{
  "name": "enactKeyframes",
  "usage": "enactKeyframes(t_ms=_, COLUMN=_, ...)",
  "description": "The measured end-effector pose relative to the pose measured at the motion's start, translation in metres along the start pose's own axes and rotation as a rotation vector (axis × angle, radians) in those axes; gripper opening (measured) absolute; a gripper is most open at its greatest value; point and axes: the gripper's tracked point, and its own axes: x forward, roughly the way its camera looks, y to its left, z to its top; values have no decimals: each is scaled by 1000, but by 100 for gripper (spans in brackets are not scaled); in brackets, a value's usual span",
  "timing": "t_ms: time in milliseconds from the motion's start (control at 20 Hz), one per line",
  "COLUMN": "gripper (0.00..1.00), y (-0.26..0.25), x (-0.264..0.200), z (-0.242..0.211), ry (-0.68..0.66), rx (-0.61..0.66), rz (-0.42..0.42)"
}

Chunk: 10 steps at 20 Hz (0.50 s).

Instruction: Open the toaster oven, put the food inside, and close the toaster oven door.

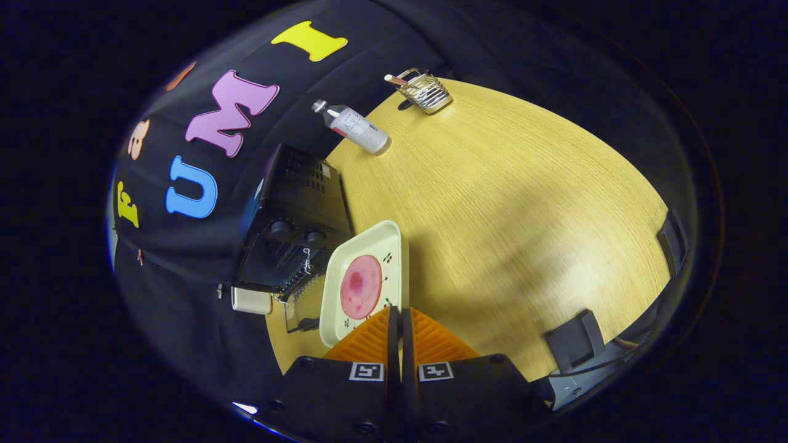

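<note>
My gripper [396,311] is shut on the near rim of a cream tray [369,241] that carries a round pink slice of food [361,286]. The tray hangs tilted over the wooden table [505,203], right beside the black toaster oven [295,203]. The oven's glass door [301,307] is folded down and open, its pale handle [251,299] at the outer edge. A wire rack [277,264] shows inside the cavity. Two knobs [282,229] sit on the oven's front panel, beside the opening.
A clear plastic bottle [357,128] stands behind the oven near the table's back edge. A wire basket [425,91] sits at the far corner. Two black clamps [575,338] grip the table's edge on the side away from the oven.
</note>
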Motion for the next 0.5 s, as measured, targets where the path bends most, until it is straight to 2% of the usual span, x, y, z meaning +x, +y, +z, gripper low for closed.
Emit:
enactKeyframes(t_ms=150, gripper=6, y=31, x=-8, z=-16, ry=-28, rx=26, rz=7)
enactKeyframes(t_ms=300, gripper=6, y=70, x=-9, z=-35, ry=-56, rx=42, rz=54)
enactKeyframes(t_ms=500, gripper=6, y=113, x=17, z=-57, ry=-73, rx=65, rz=93)
